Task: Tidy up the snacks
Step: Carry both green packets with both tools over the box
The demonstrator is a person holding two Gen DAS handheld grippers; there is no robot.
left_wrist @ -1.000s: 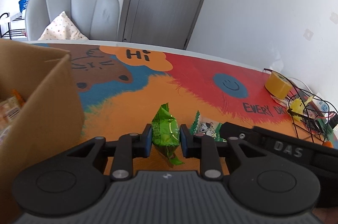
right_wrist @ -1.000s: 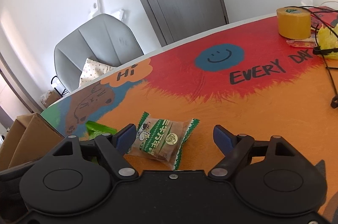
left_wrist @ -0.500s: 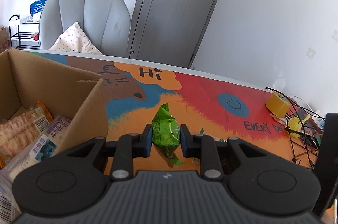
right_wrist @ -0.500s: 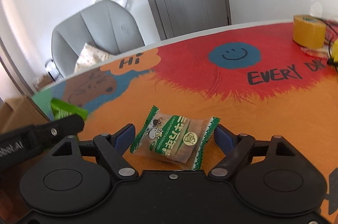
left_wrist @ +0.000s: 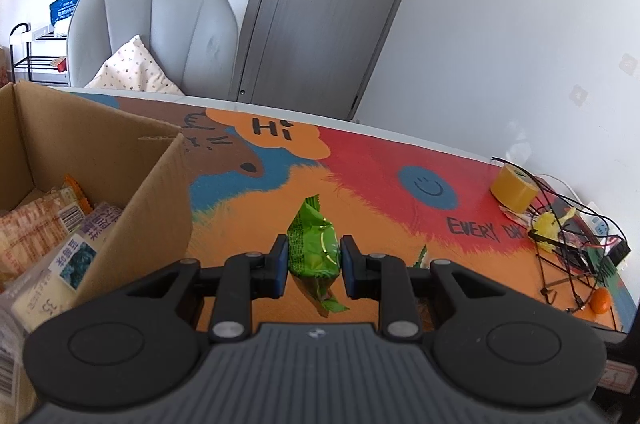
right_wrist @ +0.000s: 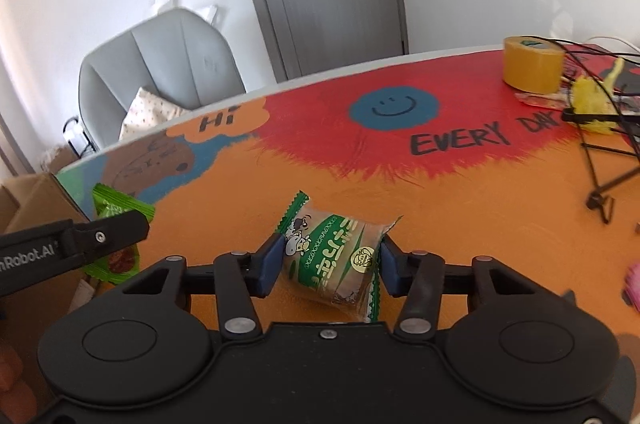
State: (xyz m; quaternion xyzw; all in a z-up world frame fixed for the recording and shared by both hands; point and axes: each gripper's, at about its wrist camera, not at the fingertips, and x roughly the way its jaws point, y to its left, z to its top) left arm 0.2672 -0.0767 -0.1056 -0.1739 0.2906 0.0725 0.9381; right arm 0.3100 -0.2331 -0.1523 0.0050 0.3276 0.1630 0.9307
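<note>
Snacks already fill the cardboard box [left_wrist: 120, 160]. Left gripper [left_wrist: 314, 262] clamps a green packet [left_wrist: 314, 248] in the air beside it, and right gripper [right_wrist: 328, 260] has just been closing on the brown-and-green cake packet [right_wrist: 336, 256] on the table [right_wrist: 460, 208]. Both packets are unboxed yet.

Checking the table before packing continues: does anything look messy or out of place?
Yes: at the table's far right, black wires tangle over yellow scraps beside a tape roll. That clutter isn't snacks.
</note>
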